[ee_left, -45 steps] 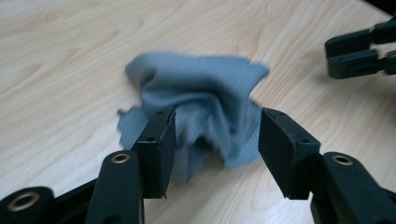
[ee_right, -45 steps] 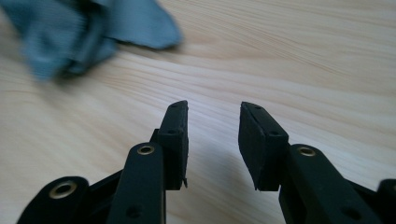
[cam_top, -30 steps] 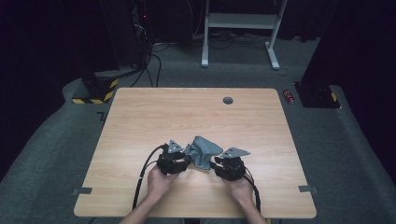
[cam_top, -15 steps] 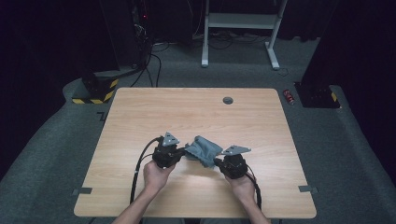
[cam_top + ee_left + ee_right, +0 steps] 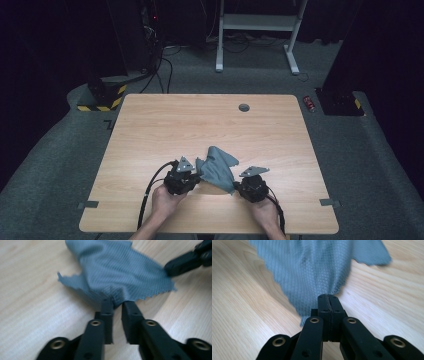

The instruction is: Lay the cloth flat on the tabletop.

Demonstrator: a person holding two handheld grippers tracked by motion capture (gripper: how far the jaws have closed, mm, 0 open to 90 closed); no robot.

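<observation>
Your right gripper (image 5: 329, 298) is clamped tight on one edge of the thin grey-blue woven cloth (image 5: 312, 267). Your left gripper (image 5: 117, 304) pinches another edge, its jaws slightly parted. The cloth lies between them, low over the pale wooden table (image 5: 165, 125), stretched side to side.

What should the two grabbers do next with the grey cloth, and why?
Probably draw the left gripper and right gripper apart. Each pinches an edge of the grey cloth, which hangs bunched between them above the table, so spreading should flatten it.
</observation>
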